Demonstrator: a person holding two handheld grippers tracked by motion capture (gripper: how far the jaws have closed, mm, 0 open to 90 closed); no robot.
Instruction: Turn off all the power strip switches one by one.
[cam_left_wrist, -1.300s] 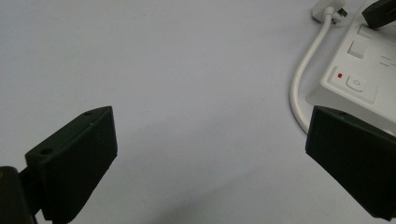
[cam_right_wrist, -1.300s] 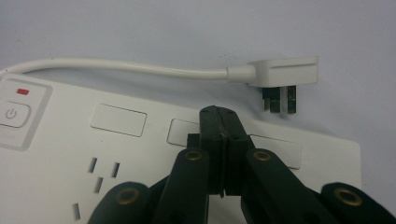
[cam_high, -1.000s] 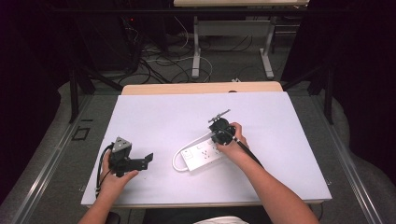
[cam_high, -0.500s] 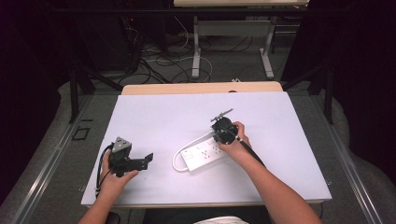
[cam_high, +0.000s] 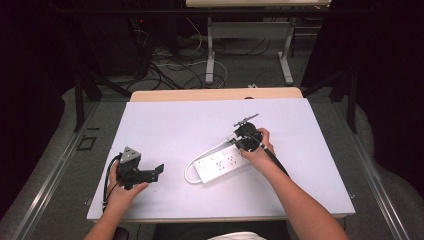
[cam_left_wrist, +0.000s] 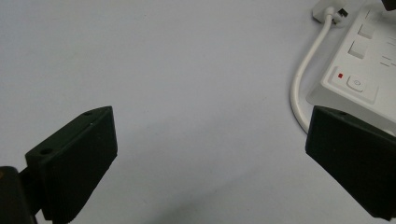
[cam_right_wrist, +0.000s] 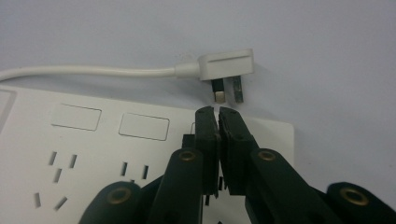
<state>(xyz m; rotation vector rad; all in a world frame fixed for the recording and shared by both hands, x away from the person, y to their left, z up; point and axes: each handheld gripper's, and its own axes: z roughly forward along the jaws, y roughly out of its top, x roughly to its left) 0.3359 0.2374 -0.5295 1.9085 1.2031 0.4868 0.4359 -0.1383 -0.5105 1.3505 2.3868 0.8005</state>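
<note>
Oddly, our right gripper (cam_right_wrist: 216, 112) sat clenched empty over the strip (cam_right_wrist: 93, 154); pressing could shove it into the plug (cam_right_wrist: 226, 65).

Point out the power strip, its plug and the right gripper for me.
power strip (cam_high: 220, 164), high view, white top face.
plug (cam_right_wrist: 227, 65), right gripper view, white plug body.
right gripper (cam_right_wrist: 217, 112), right gripper view, between its closed tips.

Between my left gripper (cam_high: 150, 174) and the power strip (cam_high: 222, 163) the desk (cam_high: 165, 125) lies bare, so I can pass there. By my right gripper (cam_right_wrist: 217, 112), the strip, its looping cord (cam_left_wrist: 303, 70) and the plug (cam_right_wrist: 226, 65) just beyond my fingers (cam_right_wrist: 208, 135) block the way.
</note>
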